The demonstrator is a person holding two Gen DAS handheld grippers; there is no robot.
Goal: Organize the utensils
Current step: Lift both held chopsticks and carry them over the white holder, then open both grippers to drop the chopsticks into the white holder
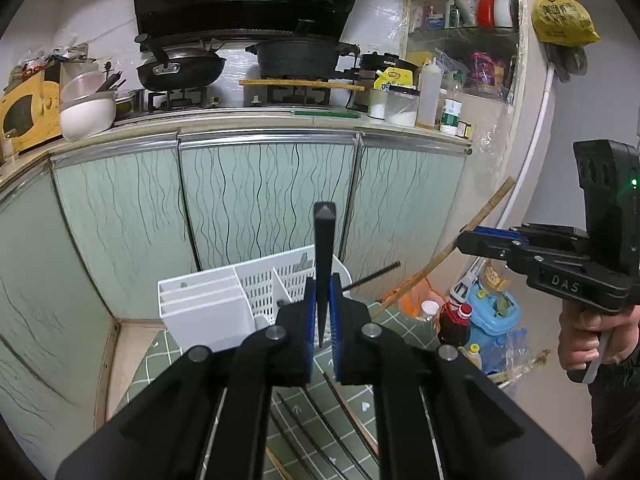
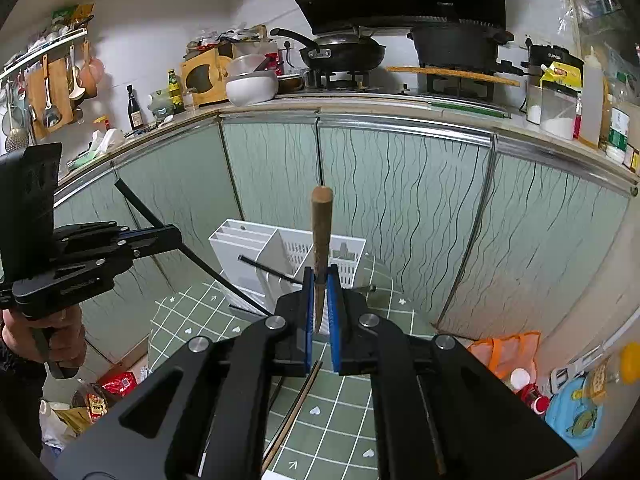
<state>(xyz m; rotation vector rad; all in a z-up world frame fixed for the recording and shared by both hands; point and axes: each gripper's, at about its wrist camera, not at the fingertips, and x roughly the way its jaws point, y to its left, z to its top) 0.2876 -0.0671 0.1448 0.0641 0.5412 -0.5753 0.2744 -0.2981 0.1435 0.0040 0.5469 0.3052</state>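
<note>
From the left wrist view, the left gripper (image 1: pixel 323 320) has its blue pads clamped on a black chopstick (image 1: pixel 324 248), held upright just in front of the white utensil caddy (image 1: pixel 224 300) standing on the green checked mat (image 1: pixel 344 392). More chopsticks (image 1: pixel 320 432) lie on the mat below. To seat this one well, I'd carry it over the slotted middle compartment, keep it vertical, and lower it before letting go. "SUPOR" reads on the cooker (image 1: pixel 390 65) by the stove; "DAS" is moulded on the other gripper's body.

From the right wrist view, the right gripper (image 2: pixel 320 308) is clamped on a brown wooden chopstick (image 2: pixel 321 236), also upright, near the caddy's right end. "SUPOR" shows again here.
</note>
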